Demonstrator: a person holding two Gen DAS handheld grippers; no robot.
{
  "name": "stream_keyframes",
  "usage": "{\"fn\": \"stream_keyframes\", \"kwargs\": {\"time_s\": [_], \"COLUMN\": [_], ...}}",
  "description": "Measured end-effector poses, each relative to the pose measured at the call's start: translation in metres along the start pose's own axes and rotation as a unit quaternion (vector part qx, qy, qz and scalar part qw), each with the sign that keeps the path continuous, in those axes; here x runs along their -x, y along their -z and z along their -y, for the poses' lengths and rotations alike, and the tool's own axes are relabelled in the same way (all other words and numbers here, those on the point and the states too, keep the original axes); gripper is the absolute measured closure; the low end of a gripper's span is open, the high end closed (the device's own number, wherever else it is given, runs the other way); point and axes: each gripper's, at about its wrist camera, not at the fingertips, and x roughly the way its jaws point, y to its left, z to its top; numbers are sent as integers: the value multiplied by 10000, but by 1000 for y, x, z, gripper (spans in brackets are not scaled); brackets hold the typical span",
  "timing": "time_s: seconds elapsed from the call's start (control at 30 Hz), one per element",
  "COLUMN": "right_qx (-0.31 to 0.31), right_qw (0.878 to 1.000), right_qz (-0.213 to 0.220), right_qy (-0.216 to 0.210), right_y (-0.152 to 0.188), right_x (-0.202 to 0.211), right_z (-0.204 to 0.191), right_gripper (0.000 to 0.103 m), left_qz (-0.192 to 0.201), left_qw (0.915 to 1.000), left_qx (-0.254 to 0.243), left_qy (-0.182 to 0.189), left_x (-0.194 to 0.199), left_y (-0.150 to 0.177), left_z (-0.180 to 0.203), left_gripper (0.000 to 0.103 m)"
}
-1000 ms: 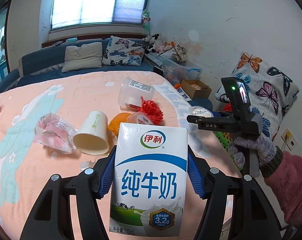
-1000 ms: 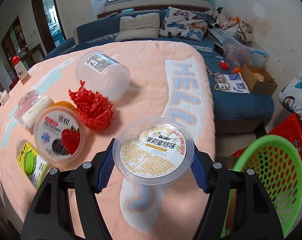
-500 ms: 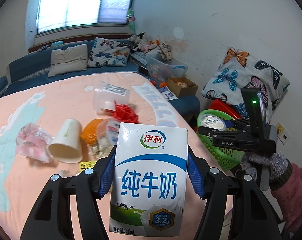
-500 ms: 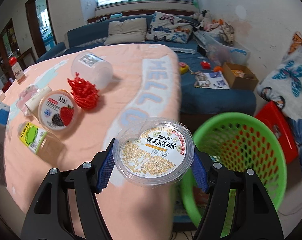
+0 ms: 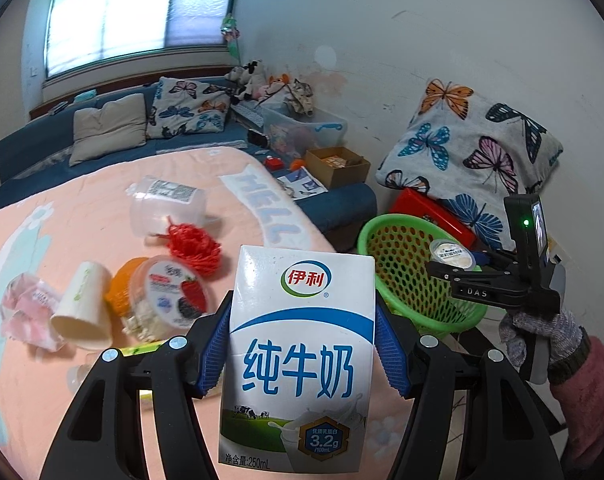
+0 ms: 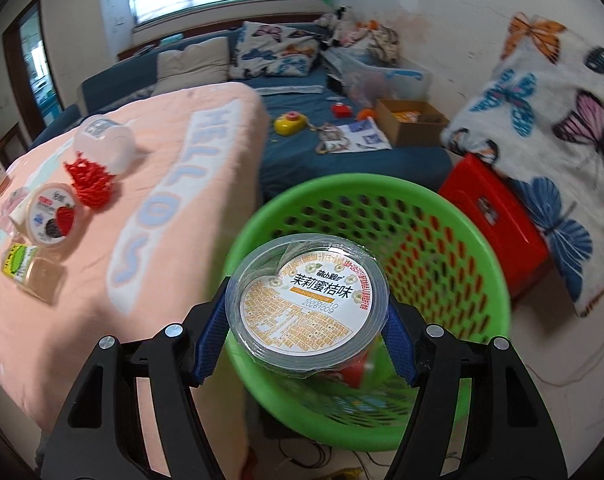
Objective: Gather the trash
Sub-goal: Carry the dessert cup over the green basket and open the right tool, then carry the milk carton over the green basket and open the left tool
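My left gripper [image 5: 301,354] is shut on an upright white and blue milk carton [image 5: 298,360] above the table's near right corner. My right gripper [image 6: 306,314] is shut on a clear plastic cup with a printed foil lid [image 6: 306,302], held over the green mesh basket [image 6: 453,224]. In the left wrist view the right gripper [image 5: 447,259] and its cup [image 5: 451,254] hang over the same basket [image 5: 401,264], to the carton's right.
On the pink tablecloth [image 5: 82,208] lie a clear jar [image 5: 168,210], red netting [image 5: 194,244], a strawberry yogurt cup [image 5: 172,292], a paper cup [image 5: 84,308], a pink wrapper [image 5: 26,308] and a green-labelled bottle [image 6: 30,276]. A red stool [image 6: 497,216] stands behind the basket.
Both grippers swung right off the table toward the basket. The right gripper with its cup went from the table edge to above the basket. The left gripper kept hold of the carton.
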Motion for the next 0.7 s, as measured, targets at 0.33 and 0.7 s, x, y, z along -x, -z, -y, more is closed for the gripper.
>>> {"fn": "stream_keyframes", "kwargs": {"time_s": [0.33,0.7], "right_qx": [-442,-658], "right_qw": [9987,9973], "right_qz": [-48,56], "right_qy": [269,321], "right_y": [15,22], "right_x": [3,11], "right_z": [50,77], "right_gripper": [33,27], "left_qz": [-127,-174], "left_qw": [9990,9960], "left_qx": [-328,-717], "left_qy": [285,512], "left_x": [-29,-66], "left_y": [-22,-53], "left_z": [40,88], "left_gripper": [41,41]}}
